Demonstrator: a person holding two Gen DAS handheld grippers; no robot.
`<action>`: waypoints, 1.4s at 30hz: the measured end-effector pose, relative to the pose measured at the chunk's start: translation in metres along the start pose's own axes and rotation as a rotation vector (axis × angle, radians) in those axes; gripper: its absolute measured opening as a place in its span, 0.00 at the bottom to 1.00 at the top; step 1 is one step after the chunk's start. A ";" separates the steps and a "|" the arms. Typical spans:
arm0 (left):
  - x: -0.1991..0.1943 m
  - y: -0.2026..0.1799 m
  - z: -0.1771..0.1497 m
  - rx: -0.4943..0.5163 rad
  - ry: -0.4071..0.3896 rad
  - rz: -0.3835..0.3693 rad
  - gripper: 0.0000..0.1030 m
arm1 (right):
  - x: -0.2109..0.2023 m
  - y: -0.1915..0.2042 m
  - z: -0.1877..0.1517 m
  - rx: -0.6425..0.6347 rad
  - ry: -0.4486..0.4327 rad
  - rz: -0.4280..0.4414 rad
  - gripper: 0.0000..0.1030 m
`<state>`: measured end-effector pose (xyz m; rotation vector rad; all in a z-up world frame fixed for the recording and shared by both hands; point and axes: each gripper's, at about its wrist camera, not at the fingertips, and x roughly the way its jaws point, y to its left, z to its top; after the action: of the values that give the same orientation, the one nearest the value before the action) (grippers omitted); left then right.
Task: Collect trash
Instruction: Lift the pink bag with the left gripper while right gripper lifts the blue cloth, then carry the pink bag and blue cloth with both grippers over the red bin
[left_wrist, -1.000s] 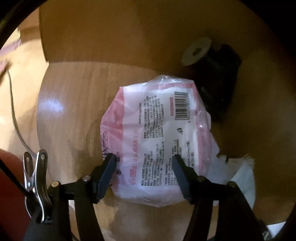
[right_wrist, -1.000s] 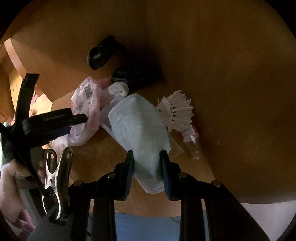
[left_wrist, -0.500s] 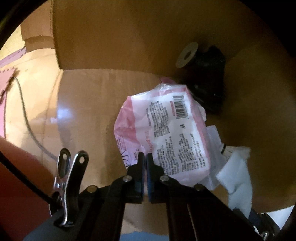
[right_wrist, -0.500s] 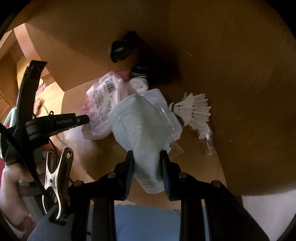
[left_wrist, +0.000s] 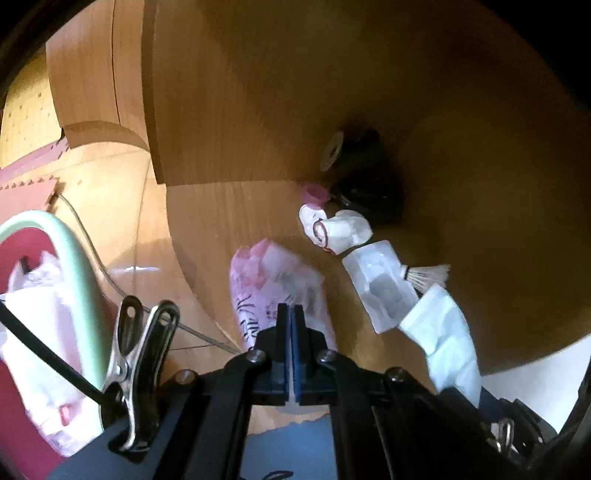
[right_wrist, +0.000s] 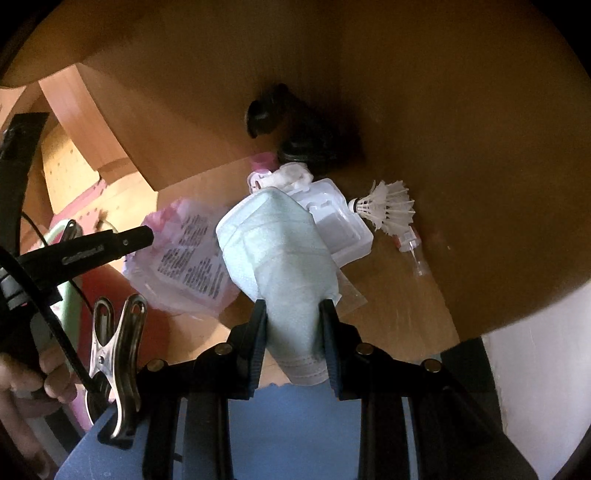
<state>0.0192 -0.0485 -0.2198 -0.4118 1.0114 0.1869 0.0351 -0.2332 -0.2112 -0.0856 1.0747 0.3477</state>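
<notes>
My left gripper (left_wrist: 290, 321) is shut on the edge of a pink-and-white plastic wrapper (left_wrist: 273, 291), which hangs clear of the wooden table (left_wrist: 229, 229). The right wrist view shows the same wrapper (right_wrist: 188, 251) at the left gripper's tip (right_wrist: 146, 233). My right gripper (right_wrist: 293, 321) is shut on a pale green face mask (right_wrist: 284, 251), held above the table. A crumpled tissue (right_wrist: 291, 175), a clear plastic tray (right_wrist: 332, 218), a white shuttlecock (right_wrist: 388, 210) and a small clear vial (right_wrist: 412, 247) lie on the table.
A pale green bin rim (left_wrist: 74, 266) with a white liner bag (left_wrist: 33, 332) stands low on the left, beside the table. A black object (right_wrist: 269, 110) sits against the wooden back panel. A person's hand (right_wrist: 22, 376) holds the left gripper. A thin cable (left_wrist: 96, 254) runs across the floor.
The left gripper's jaws closed on the wrapper's near edge, then lifted it up and leftward off the table. The right gripper rose slightly with the mask still in it.
</notes>
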 end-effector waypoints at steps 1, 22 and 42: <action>-0.007 0.000 -0.001 0.009 -0.007 0.000 0.00 | -0.004 0.002 -0.001 0.004 -0.004 0.007 0.28; -0.057 -0.002 -0.049 0.103 0.140 -0.011 0.31 | -0.074 0.031 -0.004 -0.156 -0.001 0.050 0.28; 0.110 -0.007 -0.142 0.436 0.450 0.225 0.43 | -0.086 -0.010 -0.013 -0.064 0.060 0.132 0.28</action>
<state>-0.0313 -0.1184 -0.3774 0.0670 1.5027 0.0699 -0.0092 -0.2661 -0.1428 -0.0827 1.1315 0.5015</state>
